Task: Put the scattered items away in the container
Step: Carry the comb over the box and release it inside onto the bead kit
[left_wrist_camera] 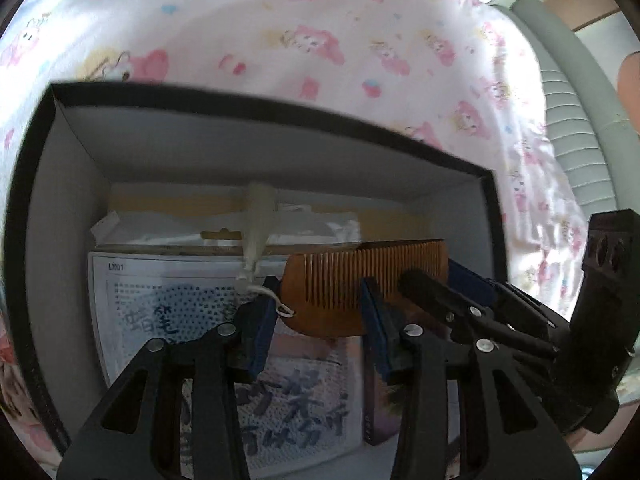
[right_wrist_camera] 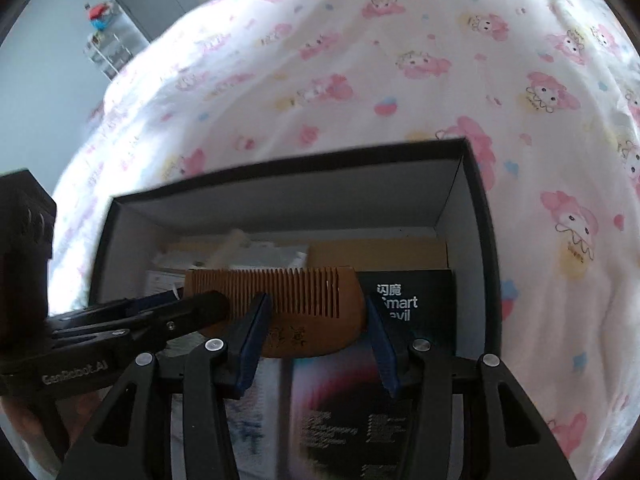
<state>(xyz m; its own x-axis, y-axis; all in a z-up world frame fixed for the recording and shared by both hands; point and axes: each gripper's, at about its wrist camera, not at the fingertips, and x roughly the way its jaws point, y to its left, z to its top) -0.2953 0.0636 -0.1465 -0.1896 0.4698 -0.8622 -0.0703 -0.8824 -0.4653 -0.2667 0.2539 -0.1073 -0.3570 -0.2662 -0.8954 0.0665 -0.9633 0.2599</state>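
A brown wooden comb (left_wrist_camera: 360, 280) (right_wrist_camera: 304, 292) with a white tassel (left_wrist_camera: 258, 220) tied to its left end hangs over the open black box (left_wrist_camera: 240, 98) (right_wrist_camera: 280, 168). My left gripper (left_wrist_camera: 318, 320) is shut on the tasselled half, one blue pad at the comb's end and the other across its teeth. My right gripper (right_wrist_camera: 316, 336) is shut on the other half, with its right pad at the comb's right end. Each gripper shows in the other's view: the right gripper (left_wrist_camera: 436, 280) and the left gripper (right_wrist_camera: 188, 300) reach in from the sides.
Inside the white-walled box lie a printed sheet (left_wrist_camera: 168, 292), a dark carton with "Smart" lettering (right_wrist_camera: 416, 300), tan card (right_wrist_camera: 380, 254) and white wrapping. The box sits on a pink cartoon-print sheet (left_wrist_camera: 280, 20). A grey ribbed appliance (left_wrist_camera: 572, 120) stands at the right, a shelf rack (right_wrist_camera: 104, 40) far left.
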